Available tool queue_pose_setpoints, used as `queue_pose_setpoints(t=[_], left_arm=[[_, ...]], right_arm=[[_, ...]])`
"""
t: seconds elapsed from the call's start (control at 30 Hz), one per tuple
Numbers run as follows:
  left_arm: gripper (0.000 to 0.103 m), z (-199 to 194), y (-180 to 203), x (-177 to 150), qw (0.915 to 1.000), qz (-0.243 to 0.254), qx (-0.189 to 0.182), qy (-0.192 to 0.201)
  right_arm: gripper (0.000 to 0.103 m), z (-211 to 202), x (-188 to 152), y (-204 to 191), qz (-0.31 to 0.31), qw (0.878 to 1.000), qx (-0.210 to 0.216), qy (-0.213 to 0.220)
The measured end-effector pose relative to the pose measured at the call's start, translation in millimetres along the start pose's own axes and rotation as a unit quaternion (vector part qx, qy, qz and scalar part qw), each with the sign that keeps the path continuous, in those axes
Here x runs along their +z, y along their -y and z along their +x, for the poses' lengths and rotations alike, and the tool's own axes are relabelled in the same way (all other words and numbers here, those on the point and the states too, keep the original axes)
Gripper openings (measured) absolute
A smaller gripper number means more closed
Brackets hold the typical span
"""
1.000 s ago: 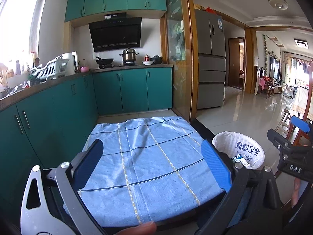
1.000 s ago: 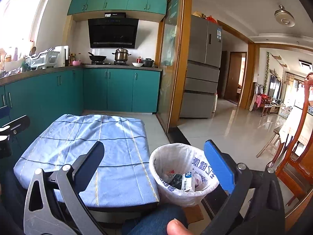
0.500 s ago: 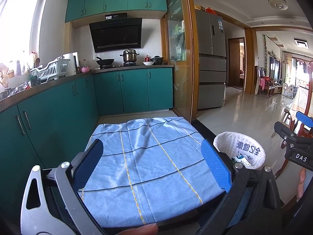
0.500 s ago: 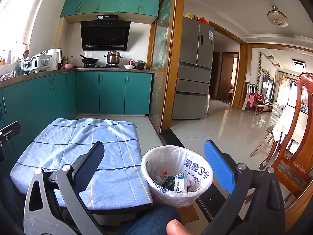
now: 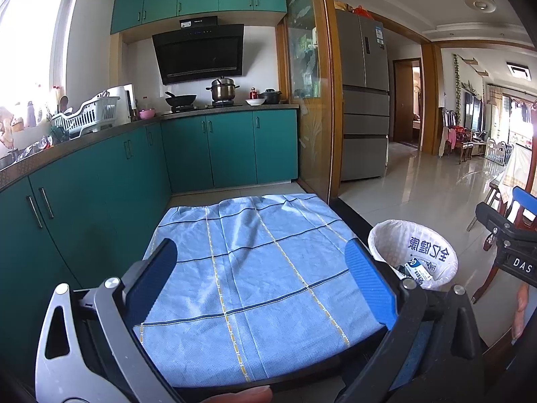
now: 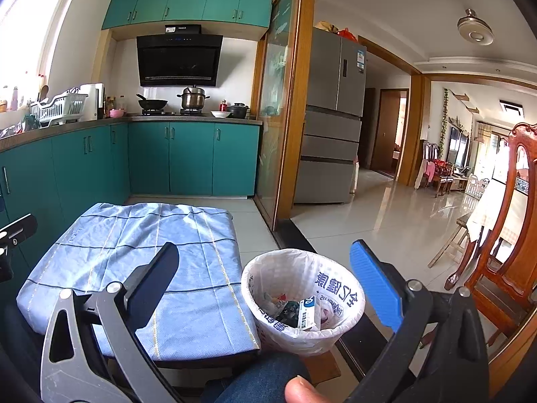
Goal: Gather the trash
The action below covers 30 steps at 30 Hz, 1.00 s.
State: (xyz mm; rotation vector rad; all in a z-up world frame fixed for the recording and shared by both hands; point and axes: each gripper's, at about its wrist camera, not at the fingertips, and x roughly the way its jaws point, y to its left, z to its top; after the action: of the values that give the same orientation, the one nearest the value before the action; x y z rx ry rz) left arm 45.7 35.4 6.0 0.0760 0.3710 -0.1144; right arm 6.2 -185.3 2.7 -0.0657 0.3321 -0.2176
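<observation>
Left wrist view, teal kitchen cabinets [image 5: 231,147], blue checked cloth [image 5: 255,275] over low table, both claws apart, empty

Cloth [image 5: 255,268]: light blue, dark-blue + yellow-white grid lines. Bin liner [image 6: 332,288]: white w/ blue print. Carton [image 6: 307,315] in the bin: white/blue. Cabinets [image 6: 191,158]: teal. Hood [image 5: 199,53]: black. Fridge [image 6: 335,117]: grey. Gripper pads [image 5: 369,282]: blue.
</observation>
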Motion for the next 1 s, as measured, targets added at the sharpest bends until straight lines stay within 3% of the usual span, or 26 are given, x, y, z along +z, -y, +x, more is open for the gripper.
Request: queue_pose_setpoints(t=[1.0], left_arm=[[0.100,12,5,-3,0.9999,0.010,-0.001,-0.014]], right_arm=[[0.100,13,-8,1,-0.004,1.000,-0.006,-0.016]])
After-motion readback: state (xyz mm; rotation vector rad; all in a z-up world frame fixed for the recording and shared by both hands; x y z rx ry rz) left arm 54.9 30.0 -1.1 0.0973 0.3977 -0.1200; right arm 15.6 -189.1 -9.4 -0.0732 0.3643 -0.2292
